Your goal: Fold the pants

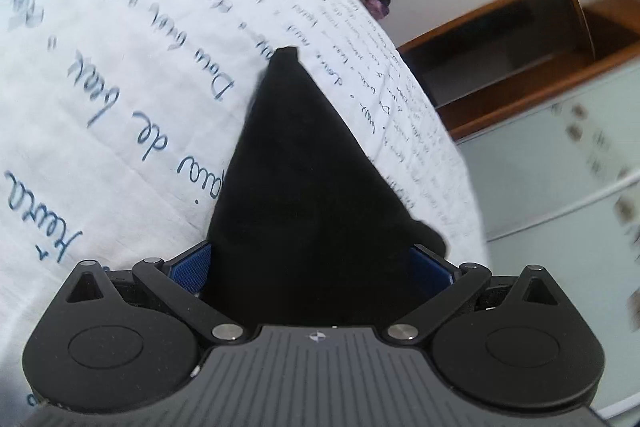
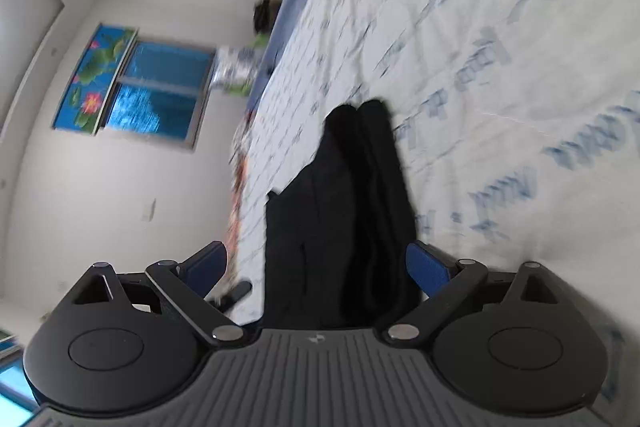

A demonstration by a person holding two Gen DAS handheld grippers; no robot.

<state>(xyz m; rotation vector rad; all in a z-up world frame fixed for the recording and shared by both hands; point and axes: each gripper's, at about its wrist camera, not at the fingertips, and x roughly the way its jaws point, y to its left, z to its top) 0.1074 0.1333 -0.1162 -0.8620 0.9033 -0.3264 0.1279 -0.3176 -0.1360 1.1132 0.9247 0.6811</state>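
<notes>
The black pants (image 1: pixel 304 195) lie on the bed's printed sheet (image 1: pixel 120 75), stretching away from both grippers. The left gripper (image 1: pixel 312 267) and right gripper (image 2: pixel 316 267) each stand wide open, the cloth between their blue pads, ungripped.

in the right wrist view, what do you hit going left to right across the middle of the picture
White wall → window with the flowered curtain → near edge of the bed → black pants lying between the open right tongs → white bedsheet with blue writing.
</notes>
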